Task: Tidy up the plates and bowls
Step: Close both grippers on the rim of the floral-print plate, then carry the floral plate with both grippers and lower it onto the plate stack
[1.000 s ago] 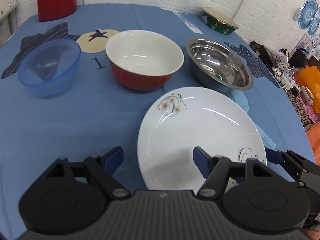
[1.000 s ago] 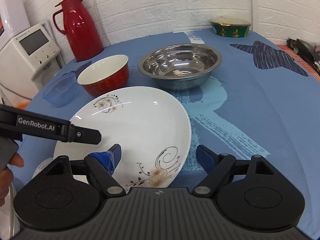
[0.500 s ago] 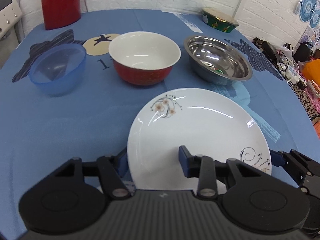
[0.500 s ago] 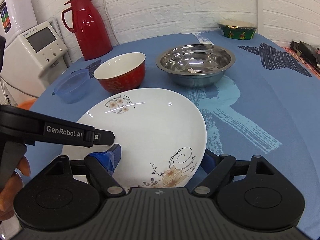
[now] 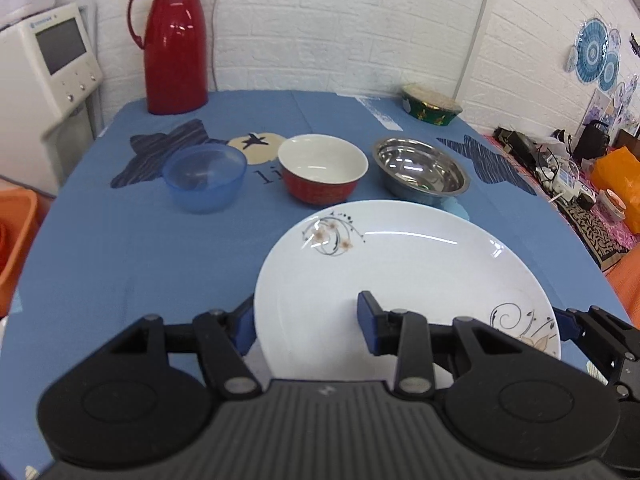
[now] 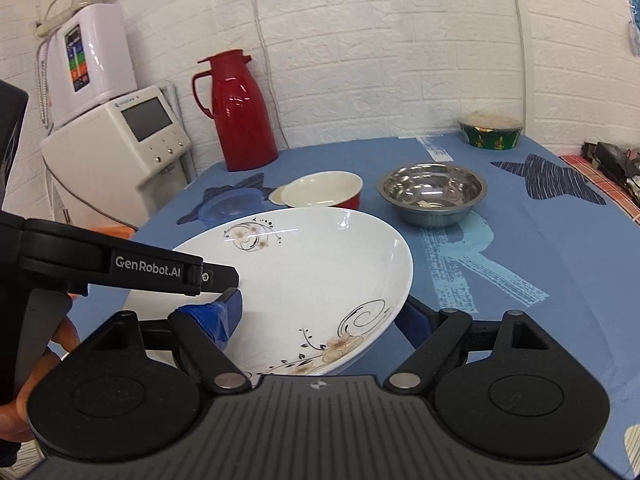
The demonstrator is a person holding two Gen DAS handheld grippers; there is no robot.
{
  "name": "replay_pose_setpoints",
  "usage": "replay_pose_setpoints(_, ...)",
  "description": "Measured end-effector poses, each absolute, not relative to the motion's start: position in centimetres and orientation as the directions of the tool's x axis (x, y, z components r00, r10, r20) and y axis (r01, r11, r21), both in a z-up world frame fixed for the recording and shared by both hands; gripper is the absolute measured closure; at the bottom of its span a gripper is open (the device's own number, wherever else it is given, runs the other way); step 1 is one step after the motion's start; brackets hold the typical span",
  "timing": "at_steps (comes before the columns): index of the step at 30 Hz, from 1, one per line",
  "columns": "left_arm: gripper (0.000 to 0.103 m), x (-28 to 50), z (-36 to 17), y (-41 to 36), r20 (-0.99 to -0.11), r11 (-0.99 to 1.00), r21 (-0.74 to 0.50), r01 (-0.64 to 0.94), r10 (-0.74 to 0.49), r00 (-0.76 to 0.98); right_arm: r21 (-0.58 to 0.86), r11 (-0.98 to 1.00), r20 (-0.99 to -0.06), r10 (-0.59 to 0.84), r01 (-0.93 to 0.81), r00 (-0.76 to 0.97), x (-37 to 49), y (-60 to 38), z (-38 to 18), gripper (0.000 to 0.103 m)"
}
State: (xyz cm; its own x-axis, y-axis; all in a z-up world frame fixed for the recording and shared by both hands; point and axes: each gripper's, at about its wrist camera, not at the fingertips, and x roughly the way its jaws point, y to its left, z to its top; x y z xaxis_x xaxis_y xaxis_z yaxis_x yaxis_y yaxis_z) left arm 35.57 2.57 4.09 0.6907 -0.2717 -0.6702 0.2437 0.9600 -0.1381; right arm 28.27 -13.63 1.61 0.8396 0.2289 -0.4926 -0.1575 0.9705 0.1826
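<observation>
Blue-clothed worktop [image 5: 120, 248] fills most of both views, w/ white brick wall behind. White plate [image 5: 400, 272] w/ floral print sits lower centre-right of left wrist view, lower centre of right wrist view, lifted off the cloth & tilted. My left gripper [image 5: 308, 320] is clamped on its near-left rim: one blue finger below the edge, other on top of the plate face. My right gripper [image 6: 320, 320] grips the opposite rim, one finger [image 6: 224, 312] on the face, other under the edge. Red thermos [image 5: 174, 40] stands upper left at the worktop's far edge. Across mid-frame in a row, left to right: blue plastic bowl [image 5: 204, 178], red bowl [image 5: 322, 168] w/ white inside, steel bowl [image 5: 420, 170], apart from each other. Small green bowl [image 5: 430, 104] far back, right of centre. My hand [image 6: 36, 376] shows at lower left of right wrist view.
</observation>
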Motion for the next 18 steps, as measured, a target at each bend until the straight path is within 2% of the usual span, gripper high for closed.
replay_pose_setpoints(8, 0.067, 28.7, 5.1, 9.4, -0.639, 0.989, -0.078, 0.123, -0.144, 0.755, 0.207, 0.936, -0.452, 0.350, -0.284, 0.821, 24.4, -7.9, 2.2, 0.032)
replay_pose_setpoints(18, 0.067, 24.8, 2.0, 15.3, -0.659, 0.992, -0.124, 0.014, -0.093, 0.746, 0.224, 0.902, -0.490, 0.432, -0.370, 0.757, 22.1, -2.7, 0.6, 0.032)
